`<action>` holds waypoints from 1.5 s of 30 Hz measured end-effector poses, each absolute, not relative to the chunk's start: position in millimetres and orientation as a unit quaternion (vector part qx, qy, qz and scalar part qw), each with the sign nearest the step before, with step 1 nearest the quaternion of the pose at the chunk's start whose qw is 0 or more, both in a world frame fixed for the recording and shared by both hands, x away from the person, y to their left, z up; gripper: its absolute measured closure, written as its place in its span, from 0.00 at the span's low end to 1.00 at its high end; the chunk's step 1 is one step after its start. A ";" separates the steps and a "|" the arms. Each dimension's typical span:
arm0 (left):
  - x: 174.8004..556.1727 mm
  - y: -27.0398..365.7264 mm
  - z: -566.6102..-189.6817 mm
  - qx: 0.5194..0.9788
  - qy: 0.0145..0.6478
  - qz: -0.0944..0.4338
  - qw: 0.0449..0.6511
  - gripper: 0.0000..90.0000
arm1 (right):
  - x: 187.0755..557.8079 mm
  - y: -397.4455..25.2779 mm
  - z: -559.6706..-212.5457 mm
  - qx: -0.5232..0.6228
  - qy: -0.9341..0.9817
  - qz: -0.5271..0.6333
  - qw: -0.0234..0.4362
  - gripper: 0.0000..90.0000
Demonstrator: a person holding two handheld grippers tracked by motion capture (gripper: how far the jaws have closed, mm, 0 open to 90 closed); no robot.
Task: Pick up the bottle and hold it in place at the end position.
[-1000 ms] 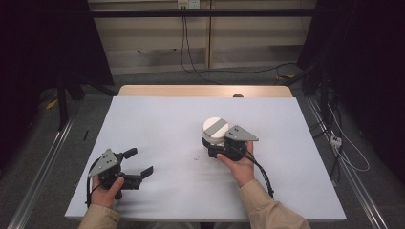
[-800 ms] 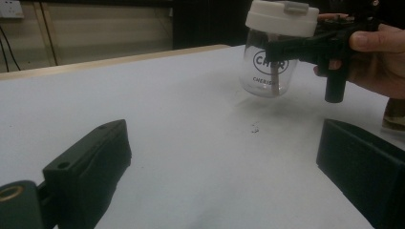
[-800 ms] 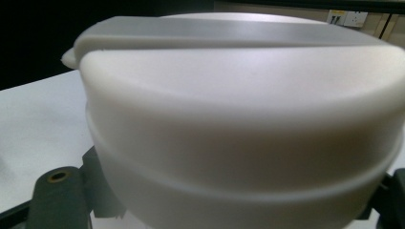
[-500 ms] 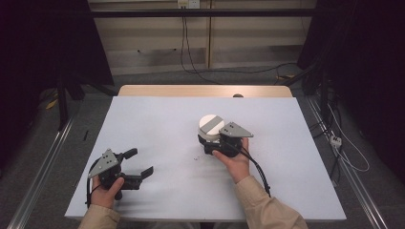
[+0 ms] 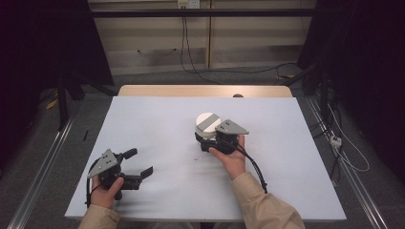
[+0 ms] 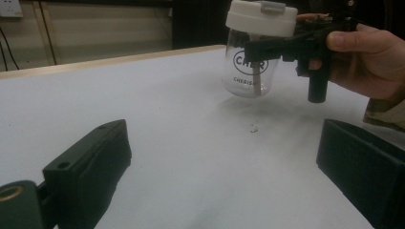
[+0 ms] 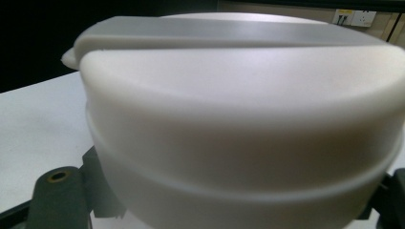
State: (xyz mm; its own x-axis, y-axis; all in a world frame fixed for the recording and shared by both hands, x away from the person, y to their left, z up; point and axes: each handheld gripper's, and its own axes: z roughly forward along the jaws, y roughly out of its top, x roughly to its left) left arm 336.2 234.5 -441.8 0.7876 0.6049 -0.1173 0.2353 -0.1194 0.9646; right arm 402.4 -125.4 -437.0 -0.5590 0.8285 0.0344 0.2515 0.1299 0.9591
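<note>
**My right gripper holds the jar up off the table**

My right gripper is clamped on a clear jar with a white lid. It sits near the middle of the white table, a bit to the right. From the high view I mostly see the round lid with its grey stripe, and the grey plate on top of my gripper just right of it.

The left gripper view shows more. There the jar is see-through, with dark letters on its side, and its bottom hangs above the table with a soft shadow under it. My right hand is wrapped around the black gripper beside it.

The right gripper view is very close up. The lid looks huge, and the grey bar runs across its top.

My left gripper rests at the near left of the table, well apart from the jar. Its jaws are spread wide with nothing between them. My left hand holds it.
</note>
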 end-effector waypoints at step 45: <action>337.1 233.9 -444.0 0.734 0.288 0.150 0.597 0.05 | 429.7 -118.7 -450.1 0.396 0.705 0.521 0.271 0.20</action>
